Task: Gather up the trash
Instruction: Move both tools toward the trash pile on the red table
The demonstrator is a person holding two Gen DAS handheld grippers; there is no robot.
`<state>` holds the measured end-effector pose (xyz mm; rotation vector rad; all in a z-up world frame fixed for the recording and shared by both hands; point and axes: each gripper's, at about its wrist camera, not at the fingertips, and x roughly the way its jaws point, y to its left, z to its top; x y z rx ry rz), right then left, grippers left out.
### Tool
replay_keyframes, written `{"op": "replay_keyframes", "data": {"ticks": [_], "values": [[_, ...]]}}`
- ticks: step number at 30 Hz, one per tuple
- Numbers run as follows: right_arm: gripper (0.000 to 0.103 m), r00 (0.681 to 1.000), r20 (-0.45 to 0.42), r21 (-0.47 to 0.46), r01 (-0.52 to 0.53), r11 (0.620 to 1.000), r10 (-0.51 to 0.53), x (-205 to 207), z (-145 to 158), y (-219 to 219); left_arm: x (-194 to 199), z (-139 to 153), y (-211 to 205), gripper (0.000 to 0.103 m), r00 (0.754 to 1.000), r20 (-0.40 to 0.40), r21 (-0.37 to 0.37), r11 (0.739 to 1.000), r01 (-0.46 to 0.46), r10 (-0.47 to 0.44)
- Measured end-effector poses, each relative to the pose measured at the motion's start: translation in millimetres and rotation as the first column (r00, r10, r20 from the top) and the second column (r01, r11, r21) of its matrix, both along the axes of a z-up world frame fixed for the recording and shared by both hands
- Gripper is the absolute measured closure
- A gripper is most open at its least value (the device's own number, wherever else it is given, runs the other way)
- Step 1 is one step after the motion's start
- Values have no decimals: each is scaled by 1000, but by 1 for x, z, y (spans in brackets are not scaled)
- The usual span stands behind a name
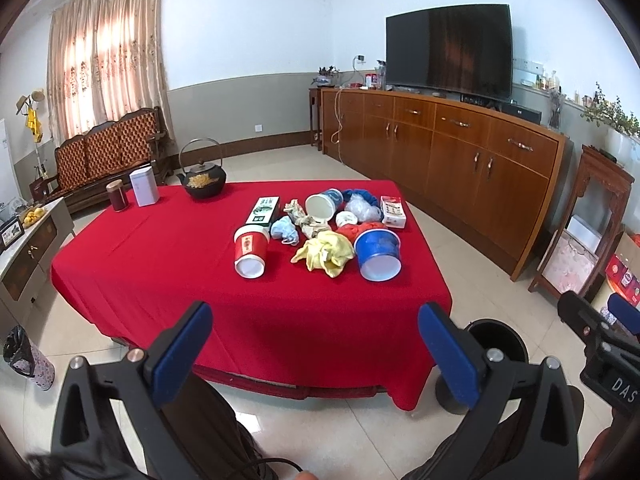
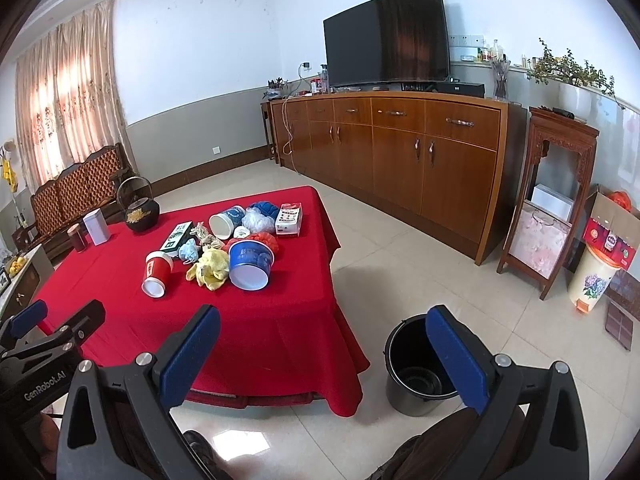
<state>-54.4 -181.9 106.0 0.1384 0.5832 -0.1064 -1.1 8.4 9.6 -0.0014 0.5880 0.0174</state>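
A heap of trash lies on the red-clothed table [image 1: 160, 280]: a red paper cup [image 1: 250, 251] on its side, a blue paper bowl [image 1: 377, 254], a white cup [image 1: 322, 205], a yellow rag [image 1: 326, 254], a blue face mask [image 1: 285, 229], a green box [image 1: 264, 209] and a white-red packet [image 1: 393, 211]. The heap also shows in the right wrist view, with the red cup [image 2: 157, 273] and blue bowl [image 2: 251, 264]. A black bin [image 2: 416, 368] stands on the floor right of the table. My left gripper [image 1: 316, 344] and right gripper [image 2: 320, 356] are open, empty, short of the table.
A black teapot [image 1: 201, 182], a white tin [image 1: 144, 187] and a dark jar [image 1: 117, 196] stand at the table's far left. A long wooden sideboard [image 2: 400, 152] with a TV lines the right wall. A bench [image 1: 108, 156] stands at the back left.
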Motion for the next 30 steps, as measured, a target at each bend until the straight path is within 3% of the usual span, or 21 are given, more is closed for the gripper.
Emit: {"op": "replay_keyframes", "data": {"ticks": [30], "values": [[0,1000,-25,3,12,1000,-12,1,-10,-3,0,-7,-7,0,999,-26,8,1000,22,-22]]}}
